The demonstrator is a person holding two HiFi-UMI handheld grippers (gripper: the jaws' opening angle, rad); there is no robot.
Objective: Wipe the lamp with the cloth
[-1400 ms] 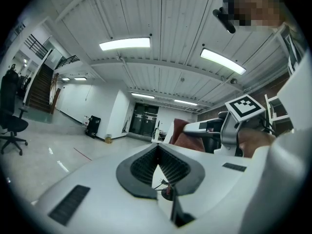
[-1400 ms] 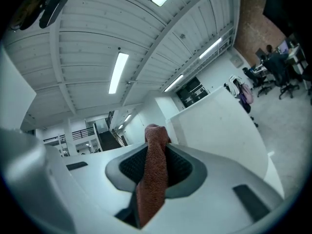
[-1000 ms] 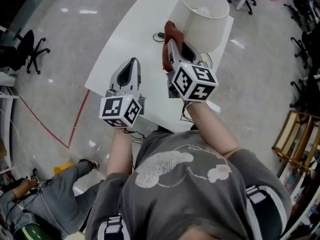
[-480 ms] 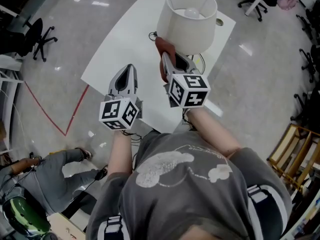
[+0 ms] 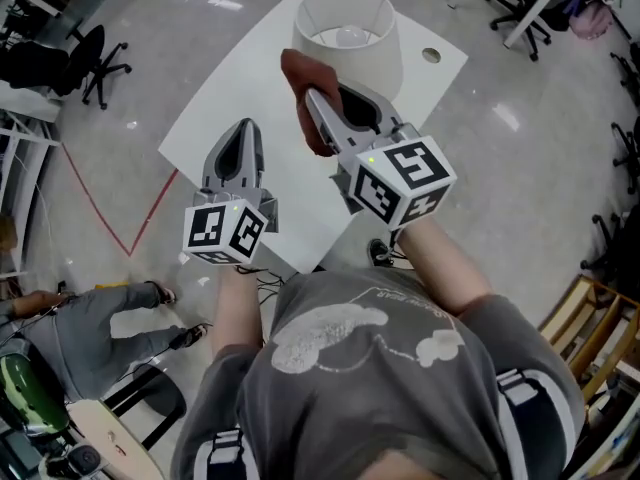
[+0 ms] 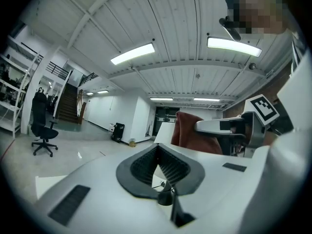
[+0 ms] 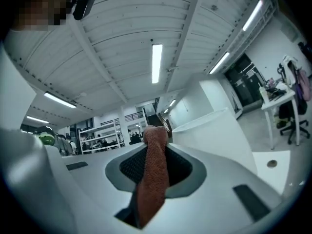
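Observation:
A white lamp shade (image 5: 345,30) with its bulb showing stands at the far end of the white table (image 5: 230,98). My right gripper (image 5: 312,103) is shut on a reddish-brown cloth (image 5: 300,78), held just left of the shade's lower side. In the right gripper view the cloth (image 7: 155,174) hangs down between the jaws, with the shade (image 7: 209,130) to the right behind it. My left gripper (image 5: 243,126) hovers over the table's near left part, shut with nothing in it. From the left gripper view the cloth (image 6: 187,130) shows ahead.
The table has a round cable hole (image 5: 431,55) near the lamp. Office chairs (image 5: 95,53) stand on the floor at the left and top right. A person sits on the floor (image 5: 90,328) at the lower left. A wooden rack (image 5: 600,328) stands at the right.
My right gripper with the cloth has risen toward the head camera beside the shade. The left gripper has barely moved. The head view has shifted, so the lamp sits further left.

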